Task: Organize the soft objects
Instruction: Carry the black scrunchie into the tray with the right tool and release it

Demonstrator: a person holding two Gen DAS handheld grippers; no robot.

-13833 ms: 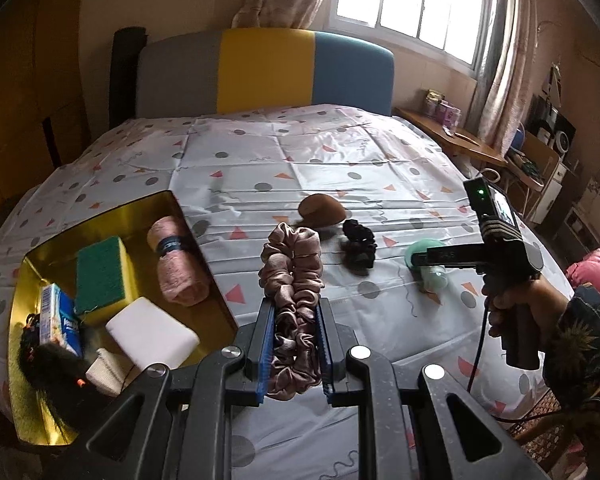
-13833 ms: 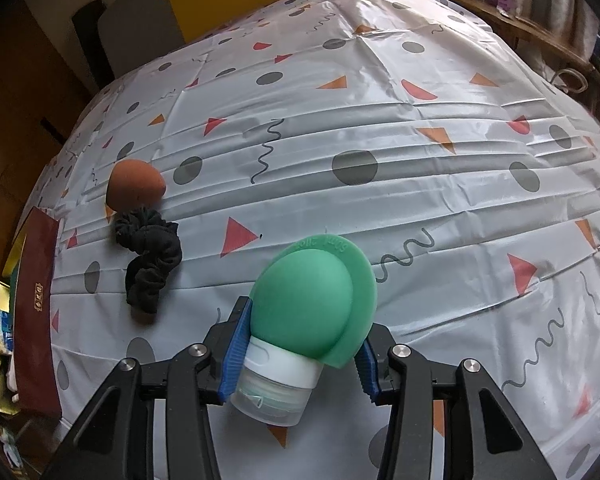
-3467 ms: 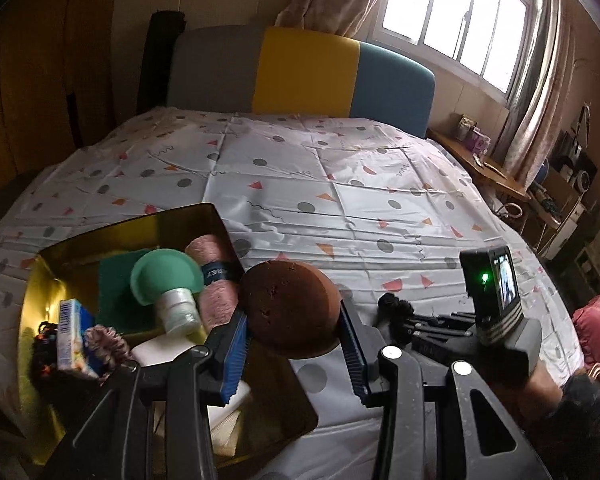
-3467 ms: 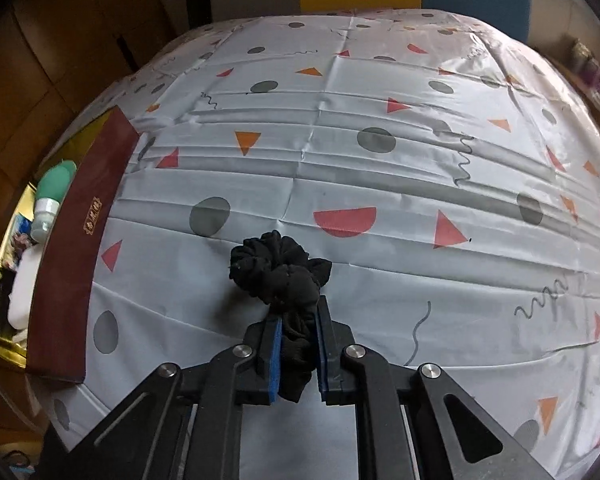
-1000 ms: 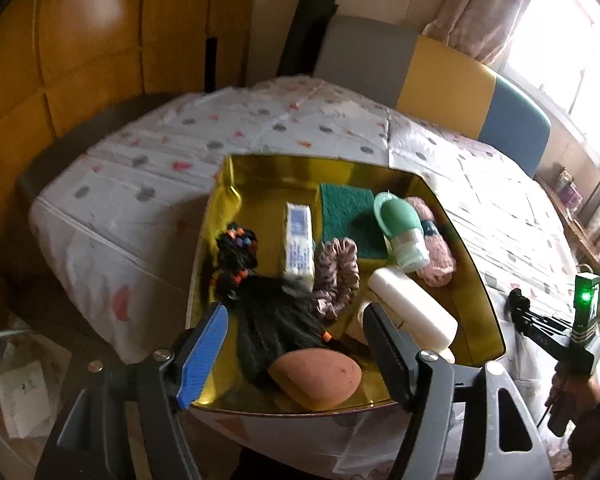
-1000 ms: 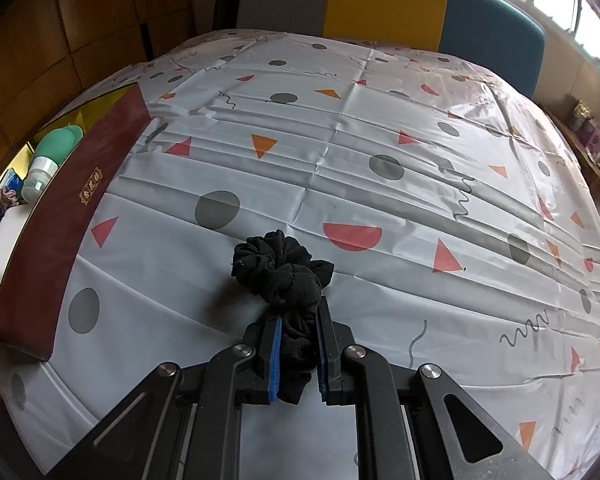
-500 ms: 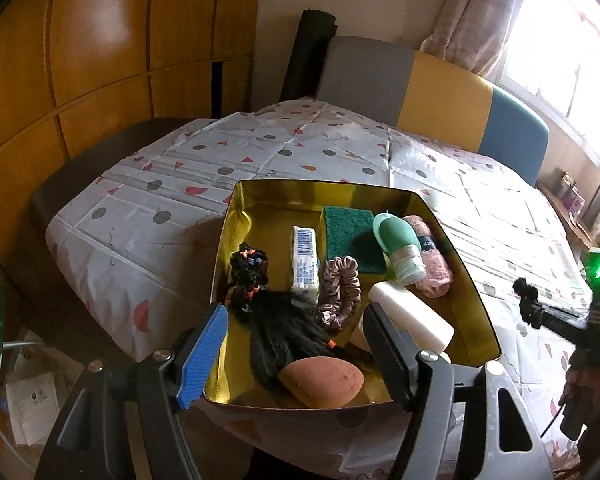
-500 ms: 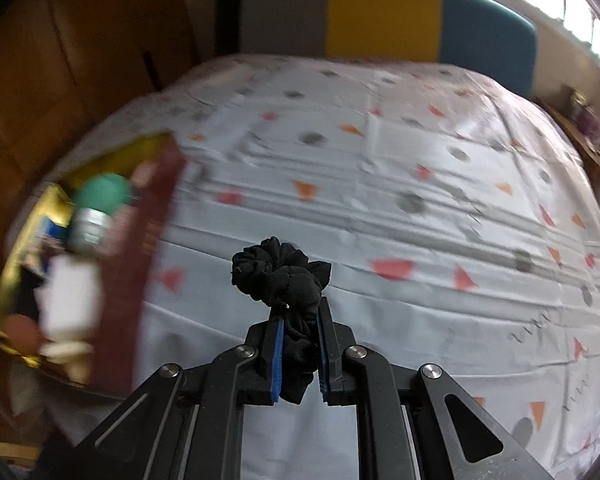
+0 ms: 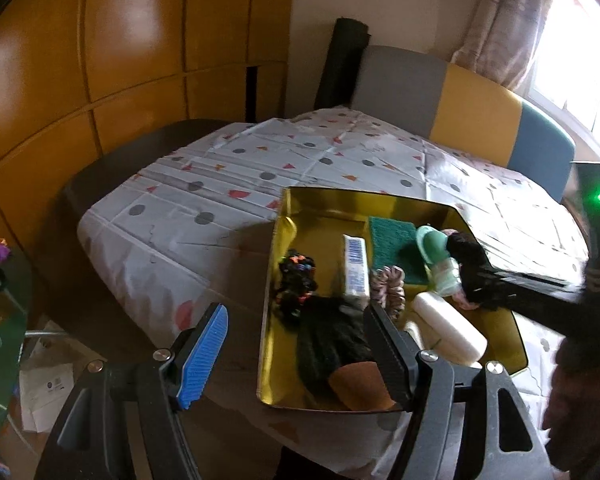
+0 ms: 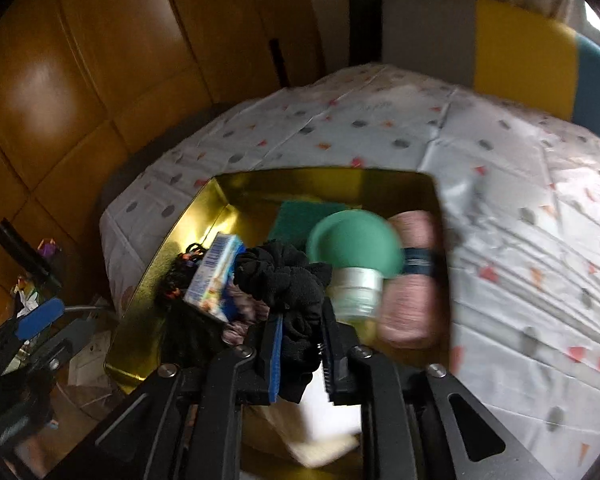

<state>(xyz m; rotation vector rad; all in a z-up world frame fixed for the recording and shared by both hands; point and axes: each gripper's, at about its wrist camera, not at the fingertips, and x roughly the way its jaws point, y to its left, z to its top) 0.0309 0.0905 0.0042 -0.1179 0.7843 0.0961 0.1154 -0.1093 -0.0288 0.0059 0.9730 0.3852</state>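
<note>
My right gripper [image 10: 300, 354] hangs over the gold tray [image 10: 320, 178] with a black scrunchie [image 10: 284, 276] between its jaws. The jaws are opening, and the pads still touch the fabric. In the left wrist view the black scrunchie [image 9: 468, 264] hovers over the tray's right half [image 9: 340, 194]. In the tray lie a green bottle [image 9: 434, 244], a pink scrunchie [image 9: 388, 284], a white sponge [image 9: 448, 328], a brown egg sponge [image 9: 360, 384] and a green scouring pad [image 9: 392, 236]. My left gripper [image 9: 296, 316] stands open and empty at the tray's near left corner.
The tray sits at the corner of a bed with a spotted sheet [image 9: 220, 184]. A tissue pack [image 9: 356, 272], beaded hair ties [image 9: 296, 276] and a pink rolled towel [image 10: 412, 280] also lie in it. Wooden panels [image 9: 100, 60] rise on the left, above floor clutter [image 9: 40, 380].
My right gripper has swung left from over the sheet to above the tray, carrying the black scrunchie, and its jaws stand slightly wider. The left gripper has drawn back a little.
</note>
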